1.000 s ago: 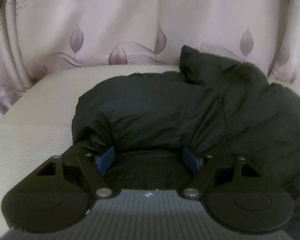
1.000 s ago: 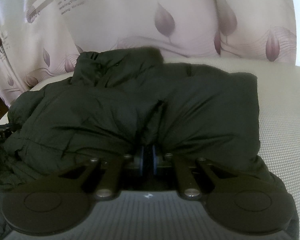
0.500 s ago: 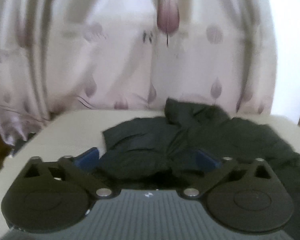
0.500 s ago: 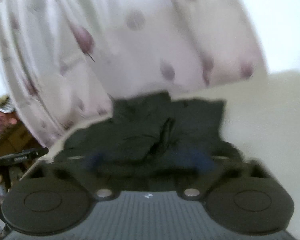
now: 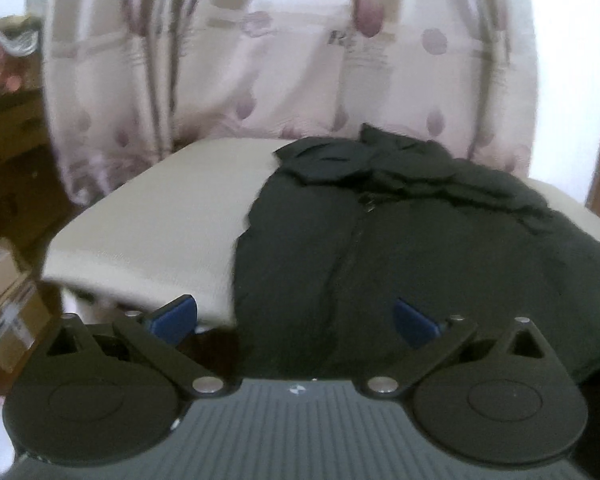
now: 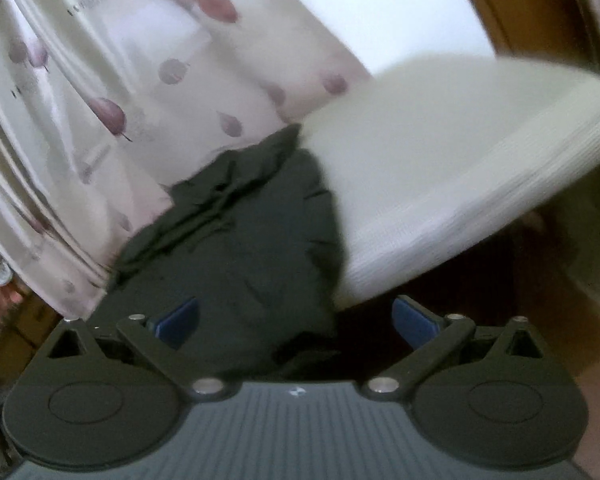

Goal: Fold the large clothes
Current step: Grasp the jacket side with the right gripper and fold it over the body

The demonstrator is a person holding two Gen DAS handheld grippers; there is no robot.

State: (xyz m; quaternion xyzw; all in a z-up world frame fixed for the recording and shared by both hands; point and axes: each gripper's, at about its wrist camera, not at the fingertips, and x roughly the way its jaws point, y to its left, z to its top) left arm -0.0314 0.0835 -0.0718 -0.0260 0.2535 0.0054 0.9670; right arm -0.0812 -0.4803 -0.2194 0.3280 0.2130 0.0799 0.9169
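A dark padded jacket [image 5: 420,248] lies on a cream table [image 5: 160,216], its collar at the far side and its hem hanging over the near edge. My left gripper [image 5: 296,318] is open and empty, held back from the table's near edge in front of the jacket. In the right wrist view the jacket [image 6: 240,248] lies left of centre on the table [image 6: 440,168], and the view is tilted and blurred. My right gripper [image 6: 296,318] is open and empty, just off the near edge by the jacket's hem.
A pale curtain with purple leaf prints [image 5: 280,60] hangs behind the table. Cardboard boxes [image 5: 8,312] stand on the floor at the left. A brown wooden frame [image 6: 500,12] shows at the upper right in the right wrist view.
Both grippers have pulled back from the jacket to beyond the table's near edge. The right gripper, shut on the jacket a second ago, has opened and let go. The left opened wider.
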